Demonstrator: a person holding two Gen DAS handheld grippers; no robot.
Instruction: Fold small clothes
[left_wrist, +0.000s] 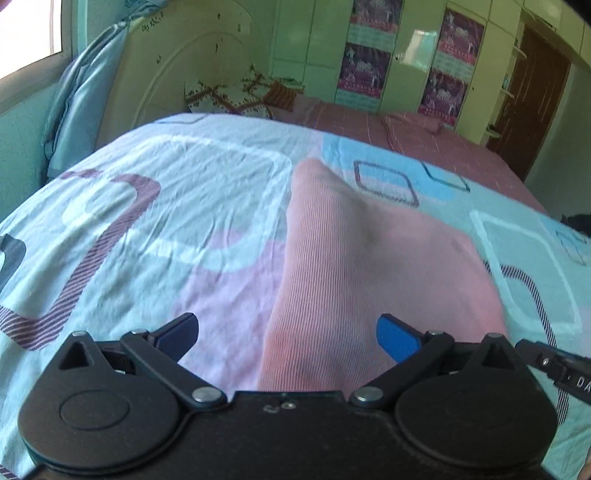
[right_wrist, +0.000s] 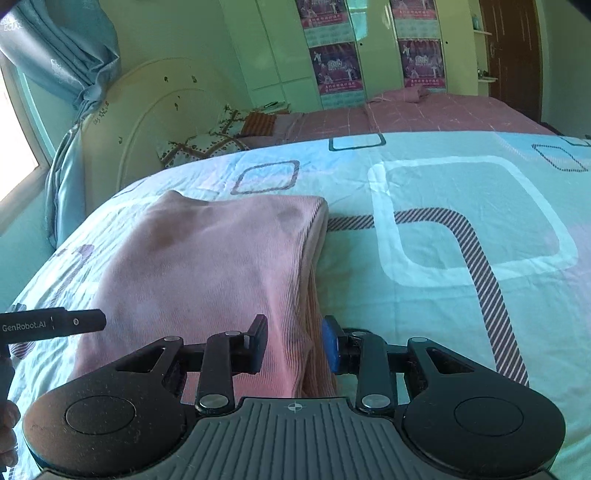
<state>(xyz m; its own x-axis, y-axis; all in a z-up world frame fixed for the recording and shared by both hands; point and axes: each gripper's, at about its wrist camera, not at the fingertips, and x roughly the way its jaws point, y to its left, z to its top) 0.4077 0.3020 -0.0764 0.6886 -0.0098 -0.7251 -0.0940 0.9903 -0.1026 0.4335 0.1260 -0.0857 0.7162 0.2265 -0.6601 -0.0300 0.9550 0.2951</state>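
A pink garment (right_wrist: 207, 266), ribbed and already doubled over, lies flat on the patterned bedsheet (right_wrist: 461, 229). Its long axis runs away from both grippers toward the headboard (right_wrist: 147, 110).

The right gripper (right_wrist: 295, 345) sits at the garment's near right edge. Its jaws are narrowed around the stacked layers there, but whether the pads actually pinch the cloth cannot be told.

The left gripper (left_wrist: 286, 338) has its jaws spread wide and holds nothing. The garment's left edge passes between its fingers, with the bulk of the cloth lying ahead and to the right.

The right gripper is judged nearer to a usable hold, being at the layered edge. No containers are visible.
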